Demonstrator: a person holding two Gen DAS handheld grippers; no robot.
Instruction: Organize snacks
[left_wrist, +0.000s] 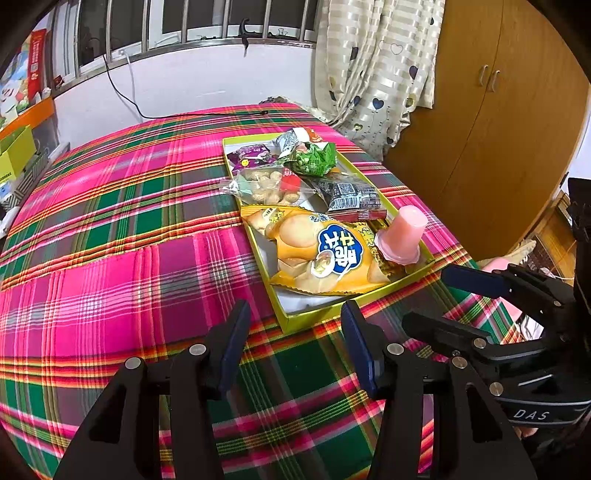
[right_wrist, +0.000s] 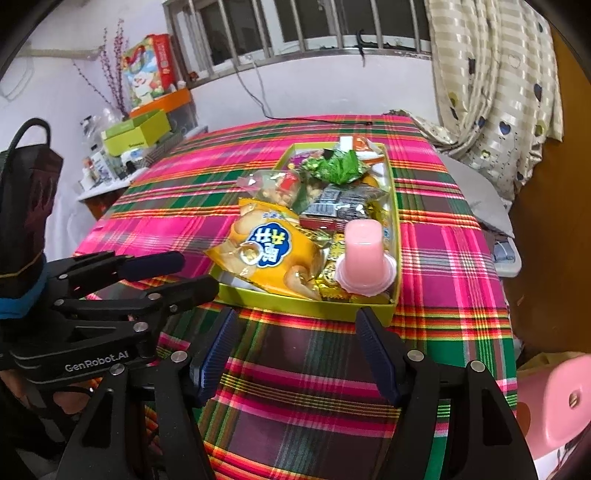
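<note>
We hold our left gripper (left_wrist: 295, 332) low over the desk's pink-and-green plaid cloth (left_wrist: 110, 229), its fingers released and spread with nothing between them, just short of the near corner of the shallow yellow-green cardboard tray (left_wrist: 314, 319). The snacks all lie inside that tray, piled loosely.

Going left to right across the tray in the left wrist view, we meet the clear crinkly bag of round biscuits (left_wrist: 264, 186), then the big yellow foil biscuit bag with the blue label (left_wrist: 321, 251) at the near end, the crumpled green wrapper (left_wrist: 314, 157) and the flat black-and-white packet (left_wrist: 351, 195) farther back, and last the pink jelly cup turned upside down on its lid (left_wrist: 404, 236) against the right wall.

We judge the bags light, soft and slippery; a pinch on a sealed edge seam should hold without crushing the biscuits. The cup looks stiffer but smooth and tapered, so we would take it across its body near the wide rim.

Our right gripper (right_wrist: 295, 354) sits just before the tray's near wall, fingers likewise parted and empty.
</note>
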